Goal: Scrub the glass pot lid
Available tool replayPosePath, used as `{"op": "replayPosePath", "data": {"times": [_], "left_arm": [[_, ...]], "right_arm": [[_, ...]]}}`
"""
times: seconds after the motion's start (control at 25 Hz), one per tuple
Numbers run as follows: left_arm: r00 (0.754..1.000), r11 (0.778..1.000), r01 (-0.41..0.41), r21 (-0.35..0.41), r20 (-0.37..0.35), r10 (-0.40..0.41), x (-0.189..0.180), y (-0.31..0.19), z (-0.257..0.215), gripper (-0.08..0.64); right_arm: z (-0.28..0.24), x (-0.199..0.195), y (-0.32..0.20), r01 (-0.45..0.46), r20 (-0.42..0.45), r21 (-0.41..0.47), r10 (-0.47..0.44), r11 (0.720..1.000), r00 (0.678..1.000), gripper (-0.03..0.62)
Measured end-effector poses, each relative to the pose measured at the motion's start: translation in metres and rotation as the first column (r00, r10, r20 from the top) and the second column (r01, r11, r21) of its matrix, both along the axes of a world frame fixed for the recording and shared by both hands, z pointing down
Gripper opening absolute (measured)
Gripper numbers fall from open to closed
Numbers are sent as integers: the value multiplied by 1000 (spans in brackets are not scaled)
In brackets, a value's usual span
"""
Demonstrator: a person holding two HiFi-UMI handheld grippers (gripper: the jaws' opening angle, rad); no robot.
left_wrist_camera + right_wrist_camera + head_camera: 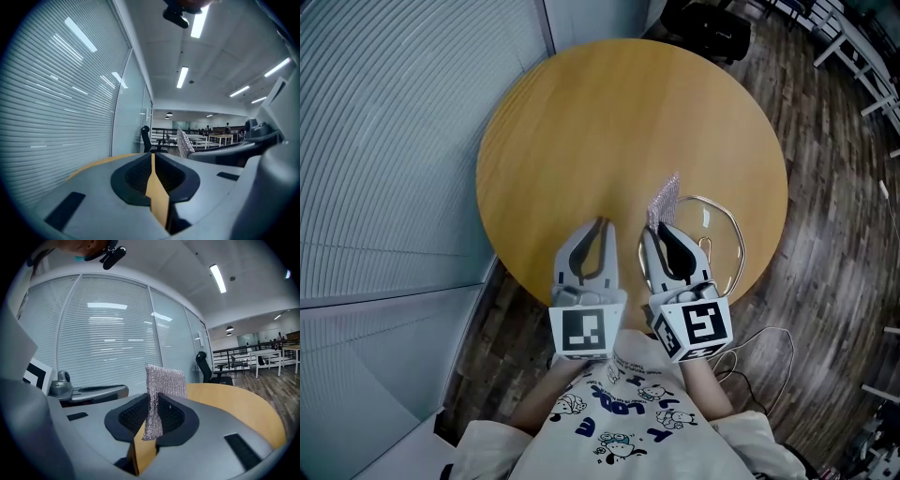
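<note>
A glass pot lid (712,246) with a metal rim lies on the round wooden table (609,122) near its front right edge. My right gripper (657,228) is shut on a silvery mesh scrub pad (664,199) that stands up past its tips, just left of the lid. In the right gripper view the scrub pad (161,390) is pinched between the jaws. My left gripper (600,223) is shut with nothing in it, over the table's front edge. The left gripper view shows its jaws closed together, with the pad (185,142) to the right.
A wall of window blinds (394,141) runs along the left. Dark wood flooring (834,187) surrounds the table. A cable (764,342) trails on the floor by my right arm. Office chairs and desks stand in the distance.
</note>
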State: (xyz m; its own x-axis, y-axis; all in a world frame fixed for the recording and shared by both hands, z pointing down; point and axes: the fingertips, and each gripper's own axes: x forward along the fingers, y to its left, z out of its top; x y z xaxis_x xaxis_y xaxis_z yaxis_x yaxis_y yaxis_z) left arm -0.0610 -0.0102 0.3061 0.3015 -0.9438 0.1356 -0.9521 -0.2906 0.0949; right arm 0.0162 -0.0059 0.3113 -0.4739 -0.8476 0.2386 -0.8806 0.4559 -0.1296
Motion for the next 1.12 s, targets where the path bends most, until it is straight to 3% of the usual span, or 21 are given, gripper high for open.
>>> {"op": "replayPosePath", "data": {"times": [1.12], "left_arm": [[1000, 1000, -14, 1, -6, 14, 6, 0, -7, 31]], "right_arm": [[0, 2, 6, -15, -23, 4, 15, 1000, 1000, 72]]}}
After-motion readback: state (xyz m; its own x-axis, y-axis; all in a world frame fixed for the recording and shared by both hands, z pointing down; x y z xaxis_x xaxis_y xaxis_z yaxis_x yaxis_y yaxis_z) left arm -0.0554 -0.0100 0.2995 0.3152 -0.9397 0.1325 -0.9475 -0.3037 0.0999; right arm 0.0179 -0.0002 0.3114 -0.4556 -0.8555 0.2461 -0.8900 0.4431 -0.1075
